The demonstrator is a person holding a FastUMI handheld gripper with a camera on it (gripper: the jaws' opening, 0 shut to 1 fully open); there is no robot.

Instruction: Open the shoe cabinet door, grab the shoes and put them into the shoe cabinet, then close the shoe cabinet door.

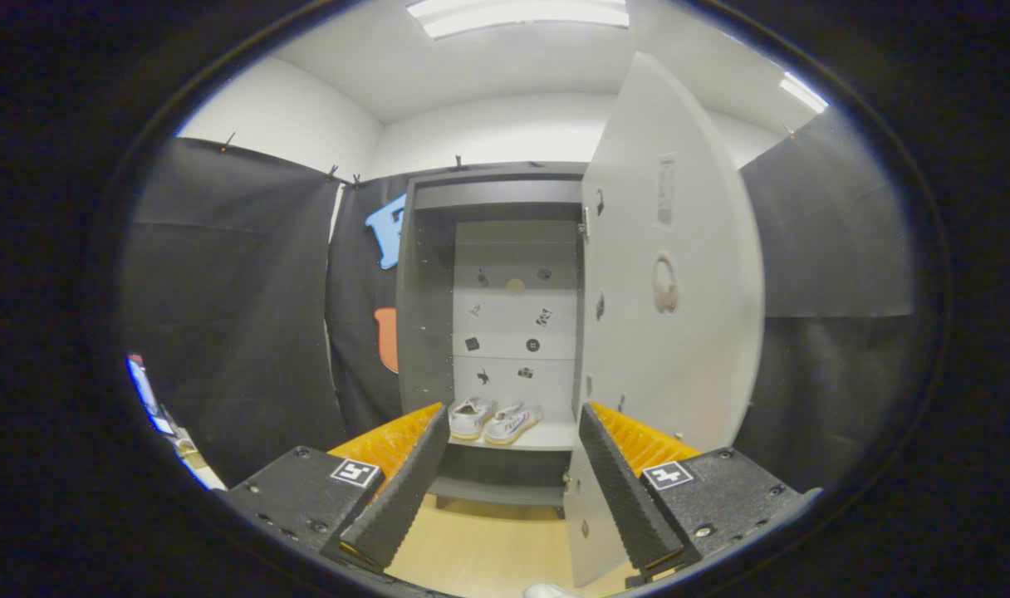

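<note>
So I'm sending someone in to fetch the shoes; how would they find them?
Find the grey cabinet against the black cloth wall, its door swung open to the right. On its low shelf, beyond the open gripper, sit two white shoes side by side, the only loose things there.

The claw (512,432) is spread wide and holds nothing. Beyond its fingers stands the shoe cabinet (426,299), its door (671,332) swung open to the right. A pair of white sneakers (493,419) sits side by side on a shelf (546,435) inside.
</note>
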